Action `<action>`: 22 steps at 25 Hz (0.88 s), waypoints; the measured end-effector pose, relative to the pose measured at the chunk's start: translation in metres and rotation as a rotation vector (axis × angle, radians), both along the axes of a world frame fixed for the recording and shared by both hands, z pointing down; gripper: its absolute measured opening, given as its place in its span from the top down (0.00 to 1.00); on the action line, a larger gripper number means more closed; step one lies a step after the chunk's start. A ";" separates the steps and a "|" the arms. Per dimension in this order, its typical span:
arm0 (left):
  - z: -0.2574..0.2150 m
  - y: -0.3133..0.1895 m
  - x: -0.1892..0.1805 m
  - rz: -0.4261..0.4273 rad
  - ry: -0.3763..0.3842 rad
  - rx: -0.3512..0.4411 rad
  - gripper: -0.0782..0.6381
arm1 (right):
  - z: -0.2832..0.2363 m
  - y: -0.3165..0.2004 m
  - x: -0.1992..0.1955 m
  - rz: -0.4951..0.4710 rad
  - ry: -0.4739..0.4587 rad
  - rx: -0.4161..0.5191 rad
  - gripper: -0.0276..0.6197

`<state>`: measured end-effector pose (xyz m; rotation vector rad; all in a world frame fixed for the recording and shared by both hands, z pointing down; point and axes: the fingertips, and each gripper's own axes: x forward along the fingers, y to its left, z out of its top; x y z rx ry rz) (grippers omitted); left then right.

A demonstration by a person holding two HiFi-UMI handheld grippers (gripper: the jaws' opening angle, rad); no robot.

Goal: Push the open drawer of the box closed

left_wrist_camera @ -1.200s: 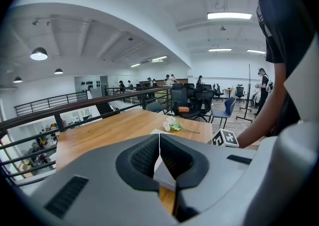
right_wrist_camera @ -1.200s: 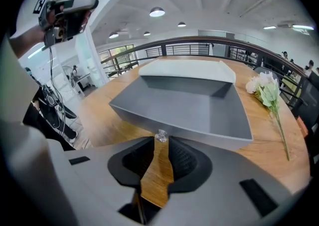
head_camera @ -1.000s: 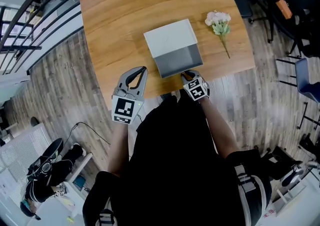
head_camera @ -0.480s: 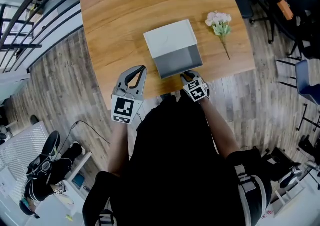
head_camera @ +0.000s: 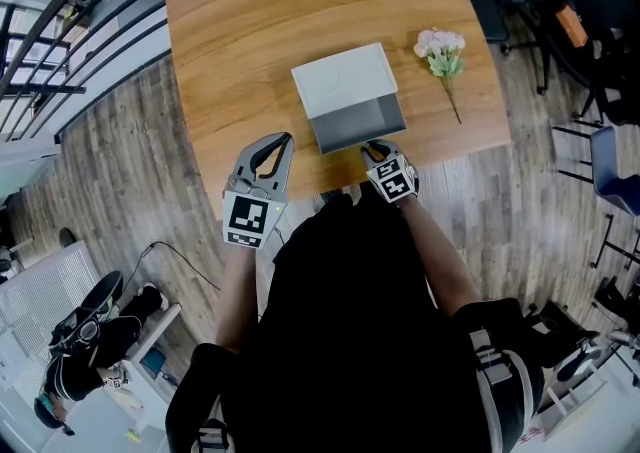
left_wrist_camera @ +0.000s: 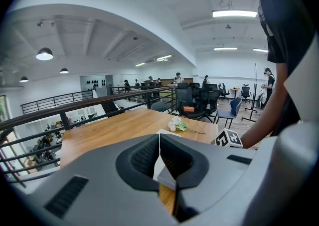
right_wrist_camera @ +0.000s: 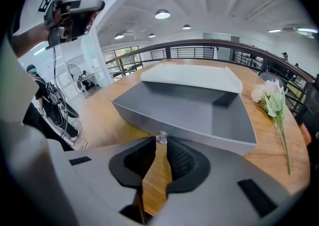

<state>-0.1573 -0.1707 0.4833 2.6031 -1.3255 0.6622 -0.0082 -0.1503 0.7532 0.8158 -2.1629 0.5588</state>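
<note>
Left hand-held gripper [head_camera: 286,139], right one [head_camera: 368,149], closed

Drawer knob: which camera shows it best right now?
Right gripper view: the knob glints on the drawer front, pinched at the right gripper's tips. Head view: that gripper covers it. Left gripper view: only a corner of the box shows.

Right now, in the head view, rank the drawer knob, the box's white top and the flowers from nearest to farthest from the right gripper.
1. Drawer knob: at the right gripper's jaw tips.
2. White top: behind the open drawer.
3. Flowers: farthest, off to the right.
</note>
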 end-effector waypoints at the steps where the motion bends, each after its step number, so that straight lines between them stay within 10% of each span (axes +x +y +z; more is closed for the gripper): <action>1: -0.001 0.000 -0.001 -0.003 0.000 0.001 0.86 | -0.002 -0.001 0.000 -0.001 0.001 0.001 0.83; 22: -0.005 -0.007 -0.019 -0.069 -0.003 0.000 0.86 | -0.004 -0.032 -0.008 -0.020 -0.006 0.001 0.83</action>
